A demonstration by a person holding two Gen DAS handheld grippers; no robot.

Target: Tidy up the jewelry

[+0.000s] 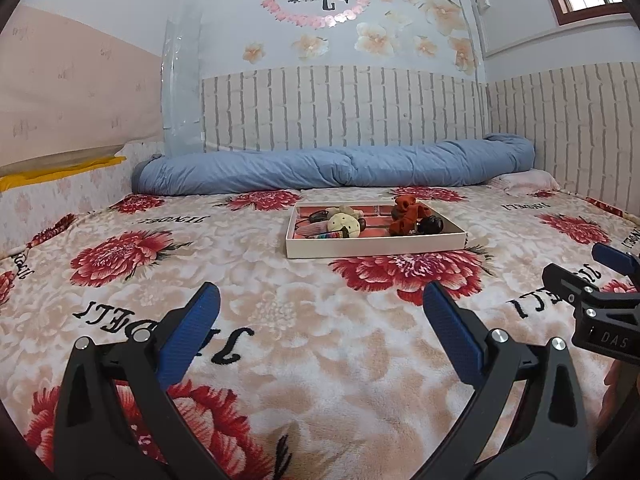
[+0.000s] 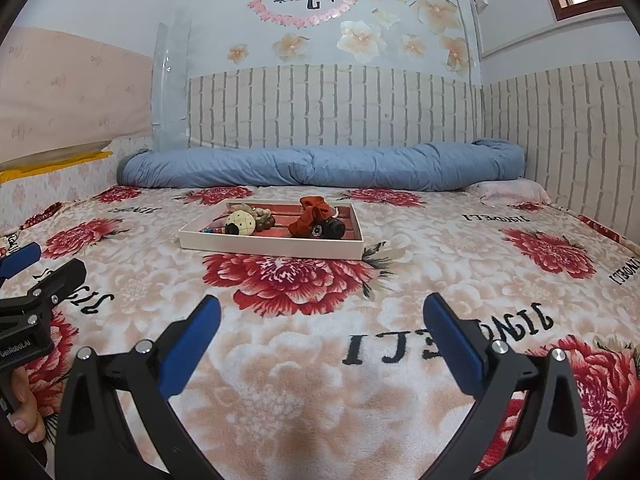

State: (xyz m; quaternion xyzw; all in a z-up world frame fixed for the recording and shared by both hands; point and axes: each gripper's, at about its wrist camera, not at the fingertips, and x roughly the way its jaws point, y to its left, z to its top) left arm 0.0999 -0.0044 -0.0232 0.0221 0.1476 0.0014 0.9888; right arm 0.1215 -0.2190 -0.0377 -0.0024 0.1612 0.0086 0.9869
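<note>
A shallow white tray [image 1: 372,246] with a red lining sits on the bed ahead; it also shows in the right wrist view [image 2: 272,249]. It holds a rust-red scrunchie [image 1: 406,216] [image 2: 314,216], a cream round hair piece [image 1: 343,223] [image 2: 240,222], dark hair ties [image 1: 430,225] [image 2: 332,230] and a striped clip [image 1: 330,235]. My left gripper [image 1: 322,304] is open and empty, low over the blanket, short of the tray. My right gripper [image 2: 322,314] is open and empty, also short of the tray. Each gripper shows at the edge of the other's view.
The bed is covered with a floral blanket [image 1: 280,360]. A rolled blue duvet [image 1: 332,166] lies along the far wall, with a pink pillow [image 1: 524,180] at its right end. A wall runs along the right side, a padded headboard on the left.
</note>
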